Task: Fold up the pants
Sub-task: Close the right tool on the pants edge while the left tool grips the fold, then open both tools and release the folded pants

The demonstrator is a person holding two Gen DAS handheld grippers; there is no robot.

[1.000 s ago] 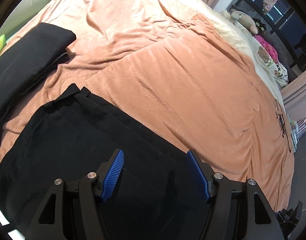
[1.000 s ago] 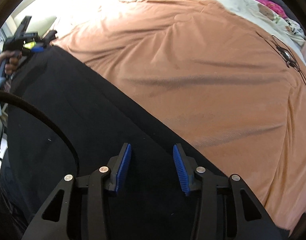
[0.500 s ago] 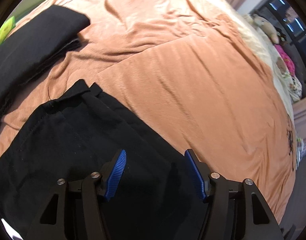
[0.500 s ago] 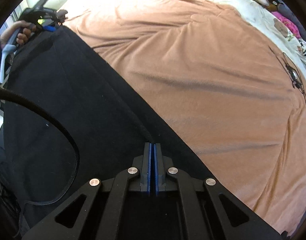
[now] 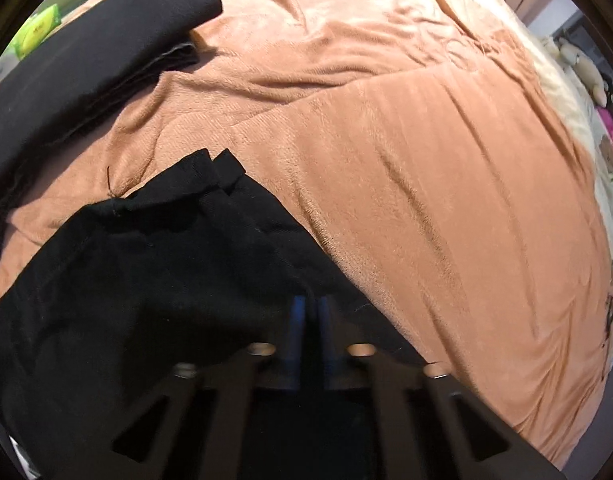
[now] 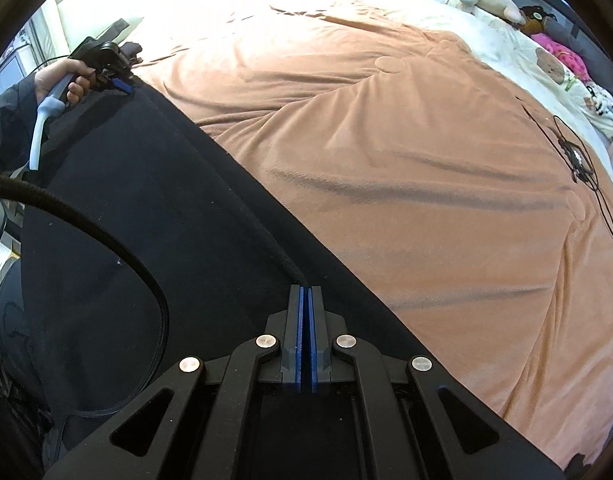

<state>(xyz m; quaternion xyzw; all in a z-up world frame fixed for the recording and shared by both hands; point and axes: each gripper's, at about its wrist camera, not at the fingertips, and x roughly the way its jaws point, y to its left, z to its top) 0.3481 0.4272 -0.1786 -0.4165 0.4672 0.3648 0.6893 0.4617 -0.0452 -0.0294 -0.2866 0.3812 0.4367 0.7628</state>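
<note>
Black pants [image 5: 146, 280] lie along the near edge of the orange blanket [image 5: 426, 200]. In the left wrist view their leg cuffs [image 5: 218, 168] point away from me. My left gripper [image 5: 311, 304] is shut on the pants' far edge, blue pads pinching the cloth. In the right wrist view the pants [image 6: 146, 220] stretch from lower right to upper left. My right gripper [image 6: 305, 292] is shut on their far edge, where a black drawstring [image 6: 274, 248] runs out. The left gripper [image 6: 122, 82] shows at the far end, held in a hand.
A second folded black garment [image 5: 86, 60] lies at the upper left of the blanket [image 6: 386, 140]. Soft toys [image 6: 494, 0] and a patterned sheet are at the bed's far right. A green packet [image 5: 36, 32] sits beyond the folded garment. A black cord [image 6: 586, 160] lies on the blanket.
My left gripper has shut on the pants' edge; it was open half a second ago. My right gripper shut earlier and stays shut. Both have lifted the edge slightly.
</note>
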